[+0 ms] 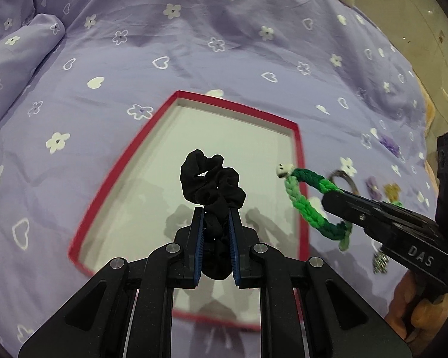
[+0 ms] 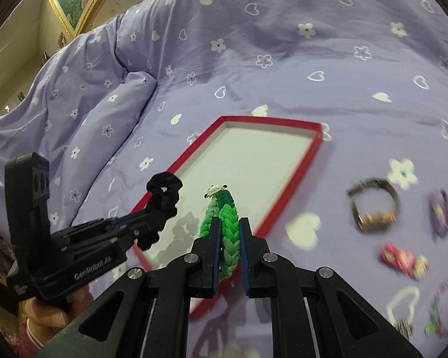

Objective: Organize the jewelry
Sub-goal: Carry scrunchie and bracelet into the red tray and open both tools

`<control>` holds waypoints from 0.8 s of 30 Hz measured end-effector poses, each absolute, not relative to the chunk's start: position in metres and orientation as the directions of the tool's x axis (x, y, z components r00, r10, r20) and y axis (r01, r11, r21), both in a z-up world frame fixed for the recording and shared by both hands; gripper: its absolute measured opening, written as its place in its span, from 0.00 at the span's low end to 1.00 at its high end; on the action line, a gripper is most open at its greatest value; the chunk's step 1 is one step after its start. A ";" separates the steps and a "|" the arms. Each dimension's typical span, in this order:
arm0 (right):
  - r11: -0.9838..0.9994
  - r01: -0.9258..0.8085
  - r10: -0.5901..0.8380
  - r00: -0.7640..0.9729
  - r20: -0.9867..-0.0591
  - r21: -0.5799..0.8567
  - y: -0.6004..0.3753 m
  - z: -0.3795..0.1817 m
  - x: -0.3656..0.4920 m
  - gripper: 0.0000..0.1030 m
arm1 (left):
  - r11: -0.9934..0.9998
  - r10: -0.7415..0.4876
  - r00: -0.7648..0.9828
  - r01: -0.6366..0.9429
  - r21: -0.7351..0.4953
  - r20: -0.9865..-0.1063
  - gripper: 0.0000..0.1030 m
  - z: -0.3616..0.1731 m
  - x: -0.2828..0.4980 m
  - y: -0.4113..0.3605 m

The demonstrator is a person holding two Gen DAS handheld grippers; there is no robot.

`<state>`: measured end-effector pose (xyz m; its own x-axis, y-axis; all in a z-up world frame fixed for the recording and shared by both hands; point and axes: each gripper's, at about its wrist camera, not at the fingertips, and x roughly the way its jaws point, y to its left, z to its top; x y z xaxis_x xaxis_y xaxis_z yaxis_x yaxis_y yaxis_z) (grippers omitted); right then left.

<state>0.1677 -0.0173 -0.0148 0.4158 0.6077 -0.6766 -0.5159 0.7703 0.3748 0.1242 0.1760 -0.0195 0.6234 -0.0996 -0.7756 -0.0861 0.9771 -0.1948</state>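
Note:
A shallow red-rimmed tray with a white floor lies on the lilac bedspread. My left gripper is shut on a black scrunchie and holds it above the tray's white floor. That scrunchie and the left gripper also show at the left of the right wrist view. My right gripper is shut on a green braided bracelet with a small white charm at its tip, over the tray's near right rim. From the left wrist view the bracelet hangs at the tray's right edge from the right gripper.
Loose jewelry lies on the bedspread right of the tray: a dark bangle with a gold clasp, a purple flower piece, a pink and yellow clip, a beaded item. A rolled quilt fold rises at the left. A hand grips the left handle.

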 end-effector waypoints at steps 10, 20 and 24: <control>0.793 -0.490 0.569 0.384 -0.727 0.362 0.014 -0.046 0.247 0.11 | 0.978 -0.070 0.571 -0.121 -0.168 -0.818 0.13 -0.045 0.195 0.198; 0.801 -0.513 0.524 0.351 -0.776 0.308 0.031 -0.066 0.263 0.13 | 0.973 -0.074 0.501 -0.153 -0.173 -0.862 0.20 -0.072 0.207 0.204; 0.798 -0.517 0.523 0.342 -0.781 0.309 0.032 -0.065 0.265 0.15 | 0.972 -0.056 0.502 -0.171 -0.162 -0.863 0.38 -0.069 0.206 0.207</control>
<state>0.2653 0.0322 -0.0652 0.3419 0.5232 -0.7806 -0.5170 0.7984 0.3087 0.2058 0.2072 -0.0692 0.5019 -0.0556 -0.8631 -0.1706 0.9719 -0.1619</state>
